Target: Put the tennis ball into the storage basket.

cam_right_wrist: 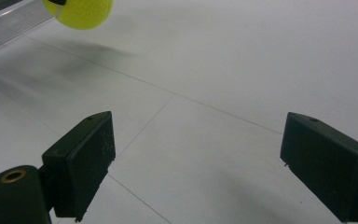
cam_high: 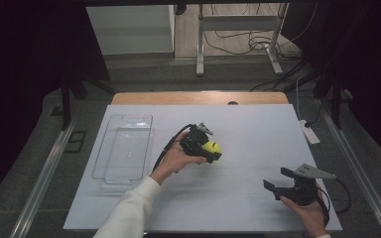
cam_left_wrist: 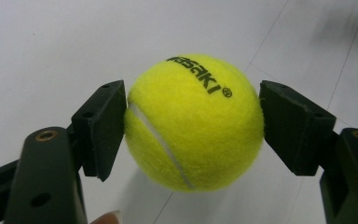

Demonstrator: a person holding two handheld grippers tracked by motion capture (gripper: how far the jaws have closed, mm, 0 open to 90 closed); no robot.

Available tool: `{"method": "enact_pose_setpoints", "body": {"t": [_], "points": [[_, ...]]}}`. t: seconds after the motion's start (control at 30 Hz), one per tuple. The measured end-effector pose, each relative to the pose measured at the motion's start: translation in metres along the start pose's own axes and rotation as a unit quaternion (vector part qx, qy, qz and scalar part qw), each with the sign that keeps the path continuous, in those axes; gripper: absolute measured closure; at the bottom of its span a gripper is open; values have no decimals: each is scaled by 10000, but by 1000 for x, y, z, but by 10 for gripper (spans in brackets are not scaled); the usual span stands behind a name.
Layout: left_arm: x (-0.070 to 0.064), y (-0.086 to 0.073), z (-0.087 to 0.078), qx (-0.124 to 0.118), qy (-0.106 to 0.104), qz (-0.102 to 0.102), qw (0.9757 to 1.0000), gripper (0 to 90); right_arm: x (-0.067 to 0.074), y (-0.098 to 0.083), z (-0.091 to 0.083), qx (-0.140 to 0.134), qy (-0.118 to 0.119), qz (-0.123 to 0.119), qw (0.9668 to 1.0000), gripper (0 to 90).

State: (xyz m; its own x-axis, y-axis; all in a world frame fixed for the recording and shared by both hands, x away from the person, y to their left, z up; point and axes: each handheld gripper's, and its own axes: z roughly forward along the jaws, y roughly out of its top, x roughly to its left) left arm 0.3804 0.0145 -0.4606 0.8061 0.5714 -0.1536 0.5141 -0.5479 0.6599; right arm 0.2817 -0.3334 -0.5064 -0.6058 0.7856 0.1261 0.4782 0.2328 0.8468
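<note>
While clamped on tennis ball (cam_left_wrist: 193, 123), left gripper (cam_high: 209, 147) mid-table (cam_high: 238, 198); right gripper (cam_high: 278, 183) jaws apart near front edge.

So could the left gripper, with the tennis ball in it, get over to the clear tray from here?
Probably yes: the left gripper holds the tennis ball beside the clear tray, with bare white table between them.

Three cameras, one white table

From above we look forward and down; our left gripper view sits close behind the tennis ball (cam_left_wrist: 193, 123), and our right gripper view looks low across the table (cam_right_wrist: 242, 60), sharing that ball.
</note>
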Motion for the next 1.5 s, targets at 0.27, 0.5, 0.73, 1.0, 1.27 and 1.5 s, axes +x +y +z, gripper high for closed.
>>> {"method": "enact_pose_setpoints", "body": {"t": [0.27, 0.5, 0.73, 1.0, 1.27, 1.5], "points": [[-1, -1, -3, -81, 18, -2, 10000, 270, 0, 0, 0, 9, 3, -4, 10000, 105], [-1, -2, -6, -117, 37, -4, 9999, 270, 0, 0, 0, 4, -4, -6, 10000, 105], [-3, -3, -13, -183, 53, 34, 9998, 270, 0, 0, 0, 16, -9, -9, 10000, 105], [-4, -5, -20, -261, 59, 43, 9996, 270, 0, 0, 0, 0, -8, -12, 10000, 105], [-3, -6, -26, -350, 79, 37, 9993, 270, 1, 0, 0, 0, -17, -13, 10000, 105], [-2, -8, -33, -466, 93, 35, 9989, 271, 1, 0, 0, -2, -20, -12, 10000, 105]]}}
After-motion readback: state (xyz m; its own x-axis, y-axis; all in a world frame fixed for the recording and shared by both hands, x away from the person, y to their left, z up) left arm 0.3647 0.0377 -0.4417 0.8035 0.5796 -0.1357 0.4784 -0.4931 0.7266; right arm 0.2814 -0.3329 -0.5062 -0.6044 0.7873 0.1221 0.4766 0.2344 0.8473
